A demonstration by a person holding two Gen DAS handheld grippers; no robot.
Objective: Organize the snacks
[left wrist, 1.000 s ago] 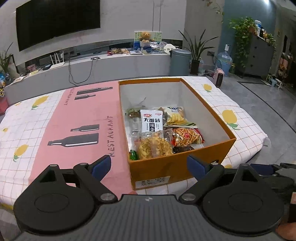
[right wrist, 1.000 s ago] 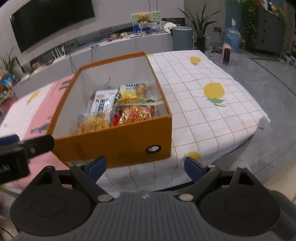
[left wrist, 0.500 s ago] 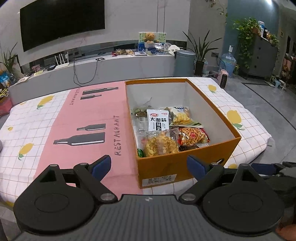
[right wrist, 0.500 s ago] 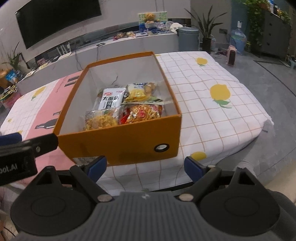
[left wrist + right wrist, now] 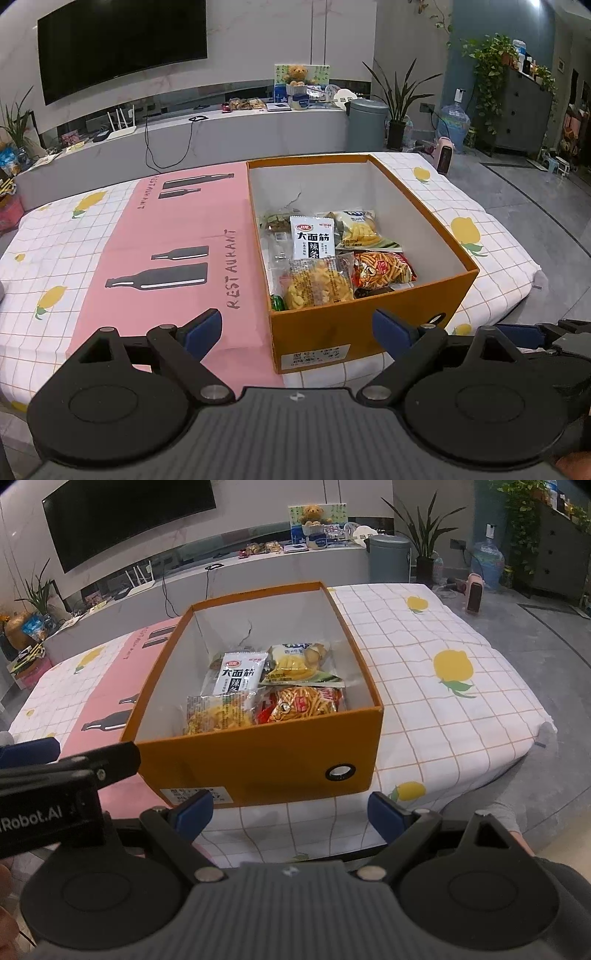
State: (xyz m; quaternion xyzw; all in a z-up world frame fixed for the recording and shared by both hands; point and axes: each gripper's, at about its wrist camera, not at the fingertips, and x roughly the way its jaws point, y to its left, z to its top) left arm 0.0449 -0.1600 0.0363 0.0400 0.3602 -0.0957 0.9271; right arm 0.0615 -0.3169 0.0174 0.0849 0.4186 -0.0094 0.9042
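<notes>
Jaws of both grippers stand wide open with nothing between them. The left gripper (image 5: 297, 328) hovers just off the near edge of the bench (image 5: 55, 258), in line with the near wall of the orange box (image 5: 354, 325). The right gripper (image 5: 290, 810) hovers off the same edge, further toward the near right corner; in its view the left gripper shows as a black body at the left margin, apart from the box.

The bench carries a white checked cloth with yellow fruit prints (image 5: 424, 657) and, on its left half, a pink mat printed with bottle shapes (image 5: 177, 258). The box sits open-topped on the bench, its left wall along the right edge of the pink mat and its near wall close to the near edge of the bench. A white label is on the near wall at lower left, and a round black-ringed hole (image 5: 340, 772) at lower right.

All visible snacks lie inside the box, toward its near half:
- white packet with black characters (image 5: 313, 238), centre;
- yellow chip packet with a white top (image 5: 356, 230), right rear;
- clear bag of yellow crisps (image 5: 317, 284), near left;
- red bag of stick snacks (image 5: 384, 273), near right;
- small green item (image 5: 277, 302), near left corner.
</notes>
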